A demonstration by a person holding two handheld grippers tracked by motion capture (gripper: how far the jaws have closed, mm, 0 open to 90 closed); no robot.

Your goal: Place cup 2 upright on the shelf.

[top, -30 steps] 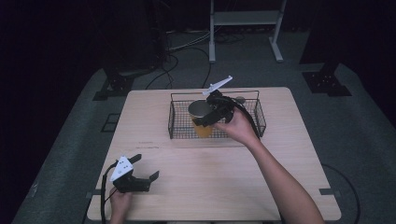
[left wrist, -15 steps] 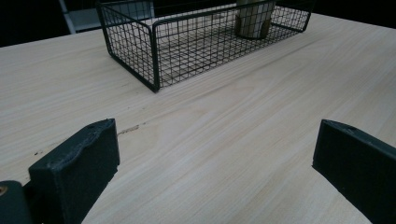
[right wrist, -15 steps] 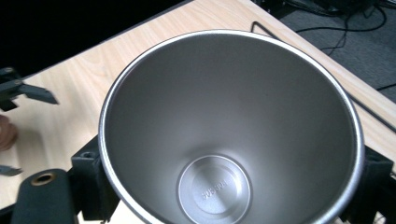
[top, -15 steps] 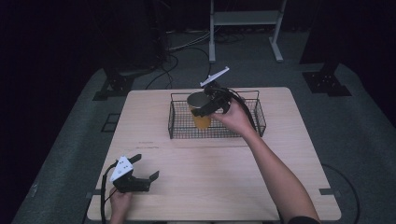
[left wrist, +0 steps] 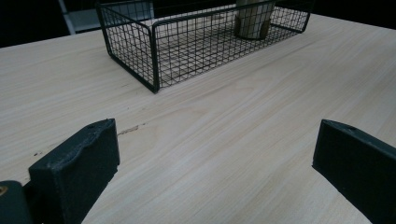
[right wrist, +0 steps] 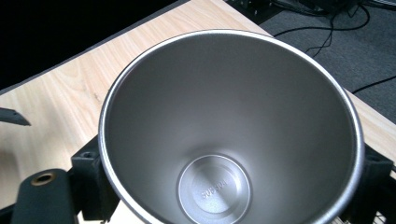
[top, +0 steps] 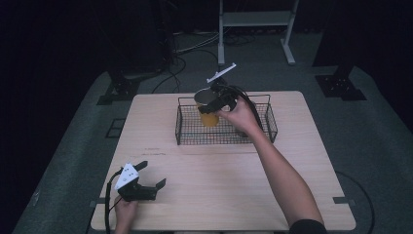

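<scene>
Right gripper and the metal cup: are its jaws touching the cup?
Touching. In the right gripper view the black jaws sit tight against both sides of the cup, and the high view shows the right gripper carrying it above the basket.

steel cup (right wrist: 233,121) | open mouth up, empty | jaws clasp both sides | table (right wrist: 60,102) below

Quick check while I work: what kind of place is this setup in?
Most likely a lab or recording studio rather than a home: a bare wooden table ringed by dark curtains, loose cables across grey floor matting, and black stand bases beside it.
</scene>
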